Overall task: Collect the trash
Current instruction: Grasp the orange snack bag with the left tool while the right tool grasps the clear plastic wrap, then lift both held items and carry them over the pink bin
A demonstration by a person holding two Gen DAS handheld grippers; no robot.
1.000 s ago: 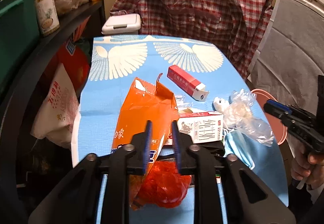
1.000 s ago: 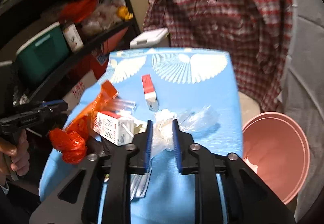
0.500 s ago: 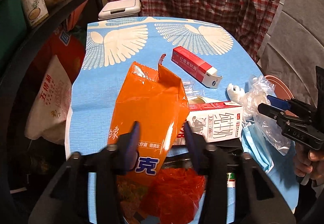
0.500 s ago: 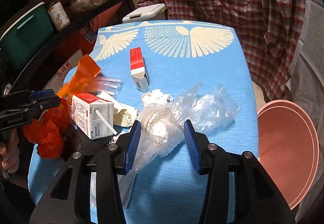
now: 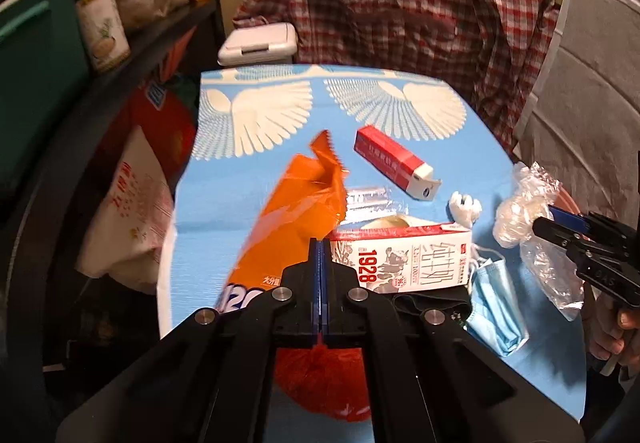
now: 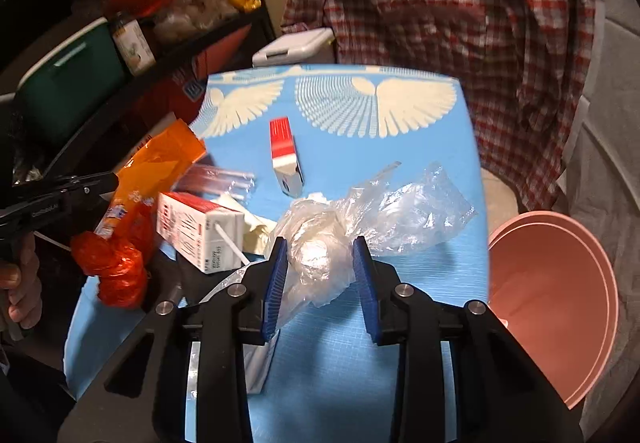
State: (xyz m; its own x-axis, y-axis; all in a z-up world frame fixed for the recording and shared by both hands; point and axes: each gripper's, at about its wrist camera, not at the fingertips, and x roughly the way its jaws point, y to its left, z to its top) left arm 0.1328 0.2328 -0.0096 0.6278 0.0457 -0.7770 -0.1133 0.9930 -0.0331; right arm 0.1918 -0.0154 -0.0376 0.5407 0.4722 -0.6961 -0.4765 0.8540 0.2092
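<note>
An orange snack bag [image 5: 292, 219] stands crumpled and tilted on the blue table cloth [image 5: 460, 147]. My left gripper [image 5: 320, 263] is shut, with the bag's edge pinched between its pads. In the right wrist view a wad of clear plastic bag [image 6: 320, 255] fills the gap of my right gripper [image 6: 319, 243]. Its jaws are closing and both pads touch the wad. A milk carton [image 5: 408, 259], a red-and-white box [image 5: 392, 167], a blue face mask [image 5: 496, 307], a white tissue [image 5: 464, 207] and a red plastic bag [image 5: 320, 383] lie around them.
A pink bin [image 6: 560, 283] stands off the table's right edge. A dark shelf [image 5: 120, 67] with a jar [image 5: 104, 27] and a green box lines the left. A plaid shirt [image 5: 400, 3] hangs behind, beside a white lidded bin [image 5: 260, 43].
My left gripper shut on the orange bag, which crumpled and tipped up. My right gripper widened around the plastic wad, then narrowed onto it.
</note>
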